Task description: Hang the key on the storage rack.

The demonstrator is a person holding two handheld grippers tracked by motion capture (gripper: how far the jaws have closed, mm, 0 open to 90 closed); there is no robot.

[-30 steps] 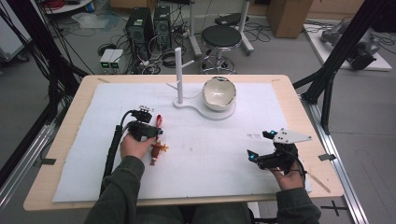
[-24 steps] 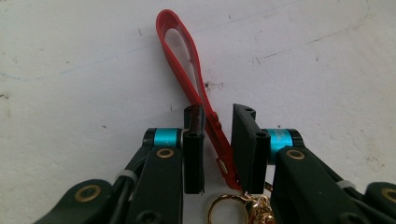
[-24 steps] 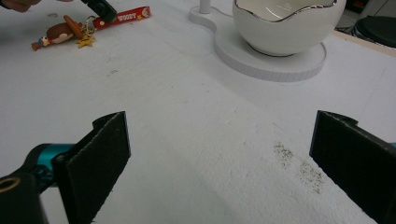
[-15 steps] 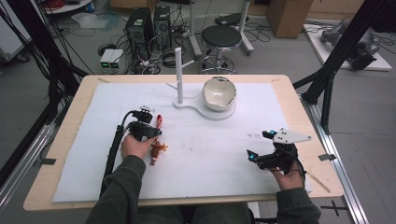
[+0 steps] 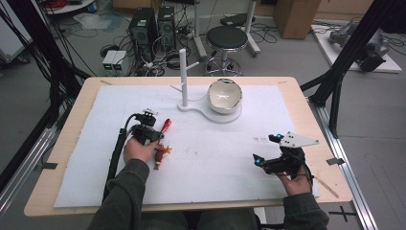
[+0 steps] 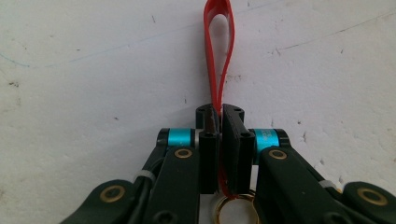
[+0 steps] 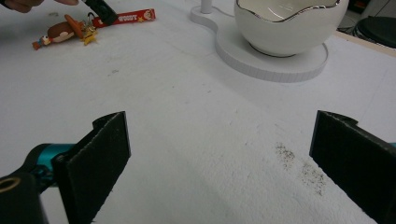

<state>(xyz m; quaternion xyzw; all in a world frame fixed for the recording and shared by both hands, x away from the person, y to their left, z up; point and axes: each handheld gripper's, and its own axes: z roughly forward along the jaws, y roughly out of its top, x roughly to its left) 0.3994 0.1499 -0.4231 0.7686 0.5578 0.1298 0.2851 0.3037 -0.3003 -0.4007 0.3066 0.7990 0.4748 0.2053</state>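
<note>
Red strap (image 6: pixel 218 56) pinched in left claw (image 6: pixel 219 116), just clamped; right claw (image 7: pixel 219 158) released; "WOODY" print legible right view.

Keychain strap (image 5: pixel 165 126) lies on the tabletop (image 5: pixel 86 103), left of centre, with its figure (image 5: pixel 160 154) nearer the person. Bowl (image 5: pixel 224 95) sits on the stand base (image 5: pixel 203 109) behind, post (image 5: pixel 183 76) to its left. Right tongs (image 5: pixel 265 149) sit well apart, right.

Light wooden table (image 5: pixel 306 103) on grey floor (image 5: pixel 378 124); beyond it, a black round stool (image 5: pixel 233 37) and two black computer towers (image 5: pixel 152 26) among cables.
</note>
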